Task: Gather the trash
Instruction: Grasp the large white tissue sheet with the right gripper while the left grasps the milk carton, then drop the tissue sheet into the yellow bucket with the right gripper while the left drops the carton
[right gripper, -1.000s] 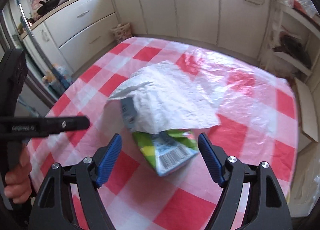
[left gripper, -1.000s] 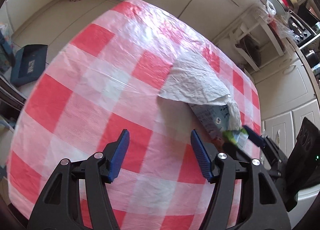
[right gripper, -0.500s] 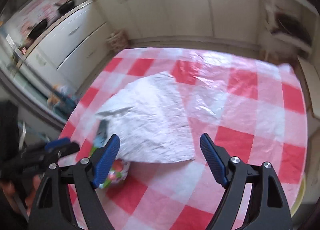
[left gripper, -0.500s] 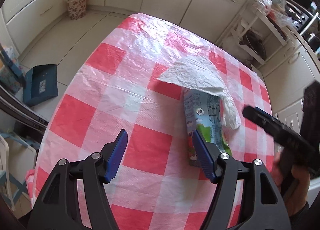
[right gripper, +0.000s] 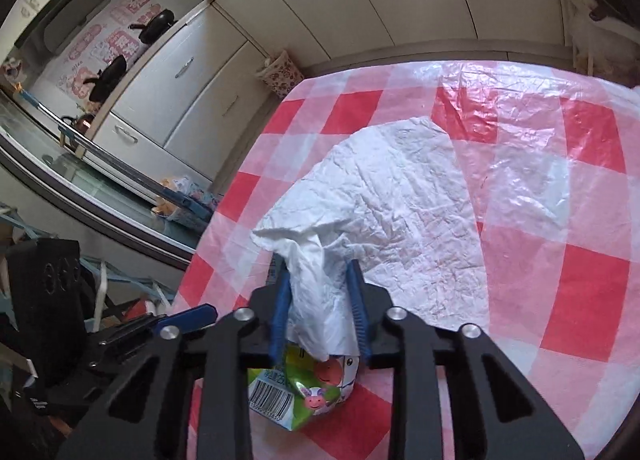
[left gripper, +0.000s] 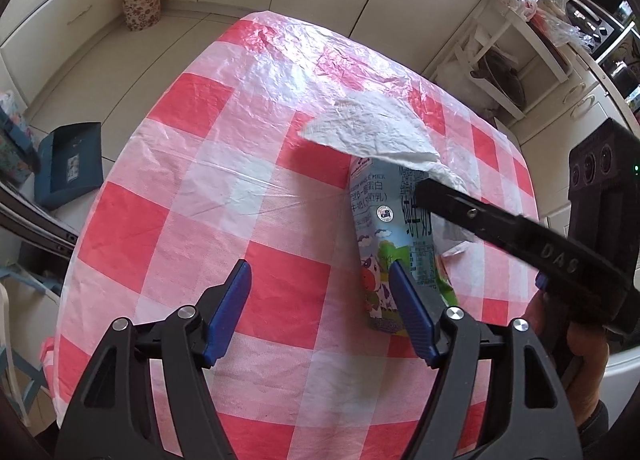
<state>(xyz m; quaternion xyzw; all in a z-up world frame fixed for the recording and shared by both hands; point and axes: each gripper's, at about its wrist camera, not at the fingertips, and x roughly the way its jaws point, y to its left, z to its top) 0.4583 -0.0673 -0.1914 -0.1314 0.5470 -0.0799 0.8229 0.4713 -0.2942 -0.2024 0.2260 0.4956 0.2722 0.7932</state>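
A white plastic bag (left gripper: 380, 132) lies on the red-and-white checked tablecloth (left gripper: 192, 188), its mouth over a flattened blue-and-green milk carton (left gripper: 384, 244). My right gripper (right gripper: 318, 296) is shut on the bag's gathered edge (right gripper: 316, 280), above the carton (right gripper: 304, 392). In the left wrist view it reaches in from the right over the carton (left gripper: 448, 196). My left gripper (left gripper: 320, 304) is open and empty, just above the cloth, its right finger (left gripper: 408, 312) beside the carton's lower end.
A patterned waste basket (left gripper: 142, 0) stands on the floor by the far cabinets; it also shows in the right wrist view (right gripper: 282, 74). A dark blue box (left gripper: 68, 164) lies on the floor left of the table. Shelves with kitchenware (left gripper: 520, 40) stand at the back right.
My right gripper has closed on the bag's edge over the carton. The left gripper has stayed open and pulled back, so more of the carton shows.
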